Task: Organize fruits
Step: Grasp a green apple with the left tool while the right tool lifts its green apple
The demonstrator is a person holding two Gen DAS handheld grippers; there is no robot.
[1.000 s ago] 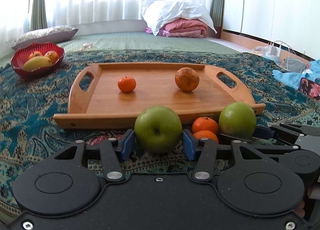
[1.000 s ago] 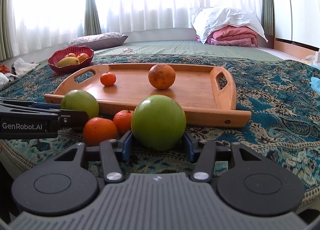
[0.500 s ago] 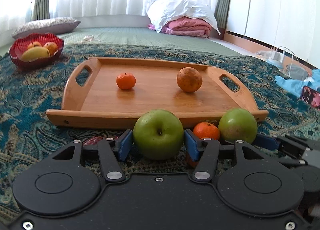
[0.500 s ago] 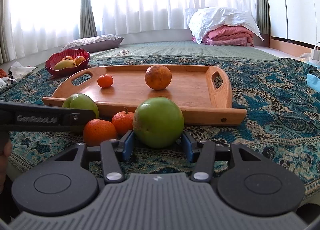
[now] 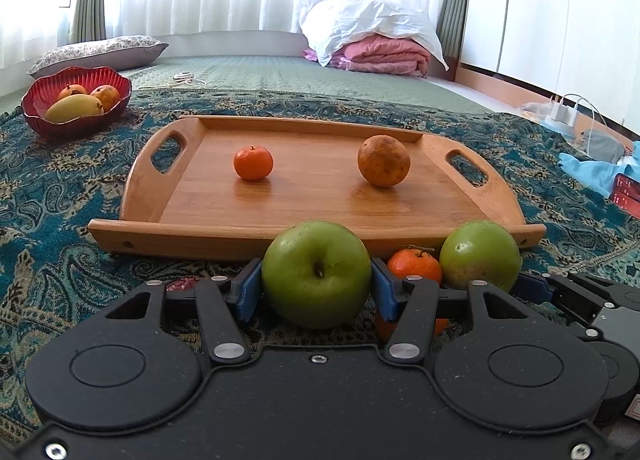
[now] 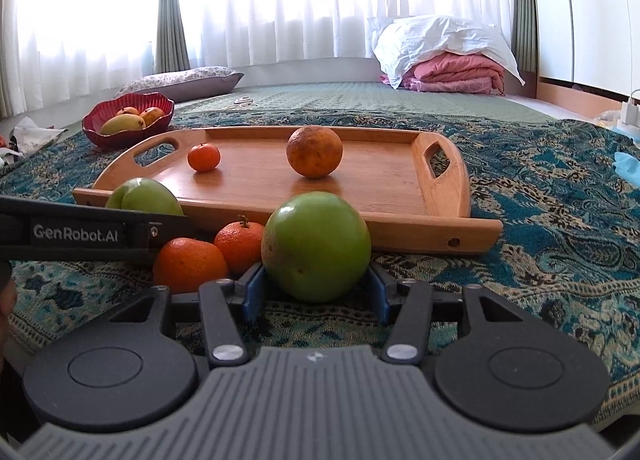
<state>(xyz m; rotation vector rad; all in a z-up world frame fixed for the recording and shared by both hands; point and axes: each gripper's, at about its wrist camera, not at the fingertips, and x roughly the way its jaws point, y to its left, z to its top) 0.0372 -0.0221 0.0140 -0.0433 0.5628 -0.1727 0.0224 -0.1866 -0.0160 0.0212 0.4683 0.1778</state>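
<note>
1. Two green apples, one per gripper: the left gripper (image 5: 316, 286) is clamped on a stem-facing green apple (image 5: 317, 274), at 6 o'clock from the wooden tray (image 5: 180, 230).
2. The right gripper (image 6: 316, 286) jaws have just eased wider, its blue pads flanking the smooth green apple (image 6: 316, 246), contact unclear.
3. Two mandarins (image 6: 188, 260) sit at 9 o'clock of it.

The rectangular wooden handled tray (image 5: 312, 195) has bare board between its small tangerine (image 5: 253, 163) and mottled brown-orange fruit (image 5: 383, 166); its raised near rim (image 5: 192, 238) blocks low entry.
</note>
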